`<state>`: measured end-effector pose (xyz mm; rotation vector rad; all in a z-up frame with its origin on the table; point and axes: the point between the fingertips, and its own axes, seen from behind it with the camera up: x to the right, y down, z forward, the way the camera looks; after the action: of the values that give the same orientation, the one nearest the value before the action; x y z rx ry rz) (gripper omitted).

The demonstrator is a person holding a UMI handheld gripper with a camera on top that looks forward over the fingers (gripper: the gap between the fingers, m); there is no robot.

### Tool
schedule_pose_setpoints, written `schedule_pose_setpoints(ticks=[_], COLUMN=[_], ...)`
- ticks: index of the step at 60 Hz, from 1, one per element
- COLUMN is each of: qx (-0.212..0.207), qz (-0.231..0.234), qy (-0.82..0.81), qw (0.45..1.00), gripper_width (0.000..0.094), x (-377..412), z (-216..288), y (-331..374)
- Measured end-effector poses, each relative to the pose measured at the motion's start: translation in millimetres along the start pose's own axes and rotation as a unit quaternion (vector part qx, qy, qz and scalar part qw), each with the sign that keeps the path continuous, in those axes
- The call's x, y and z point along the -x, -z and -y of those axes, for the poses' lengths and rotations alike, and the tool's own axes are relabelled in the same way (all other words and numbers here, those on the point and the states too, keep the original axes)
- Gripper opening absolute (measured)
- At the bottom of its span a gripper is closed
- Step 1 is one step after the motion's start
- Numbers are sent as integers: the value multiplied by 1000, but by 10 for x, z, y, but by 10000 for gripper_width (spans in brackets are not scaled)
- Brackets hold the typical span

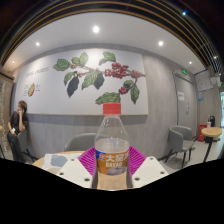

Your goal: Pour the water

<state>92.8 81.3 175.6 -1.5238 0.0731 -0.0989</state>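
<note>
A clear plastic water bottle (pixel 112 143) with a red cap and an orange and blue label stands upright between my fingers, held up above the table. My gripper (pixel 112 170) is shut on the bottle, with the purple pads (pixel 87 160) pressed against its sides at label height. The bottle's base is hidden below the fingers. No cup or other vessel shows.
A light wooden table (pixel 52 160) lies just beyond the fingers. Grey chairs (pixel 180 140) stand beyond it, and a small round table (pixel 212 131) is far to the right. A person (pixel 17 122) sits at the far left. The back wall has a mural of leaves.
</note>
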Motion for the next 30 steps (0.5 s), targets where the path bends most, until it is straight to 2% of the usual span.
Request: schedule_pose_setpoints(ticks=[3, 7, 10, 22, 29, 30], qx=[26, 36, 26, 30, 40, 45], qz=[6, 12, 17, 22, 20, 18], qy=[-12, -11, -4, -1, 8, 13], qw=[1000, 999, 1000, 999, 999, 999], gripper_width=[388, 388, 388, 392, 553, 601], x=[37, -115, -79, -52, -36, -47], z=[-183, -365, -342, -358, -392, -418], y=[13, -72, -17, -71, -61, -62])
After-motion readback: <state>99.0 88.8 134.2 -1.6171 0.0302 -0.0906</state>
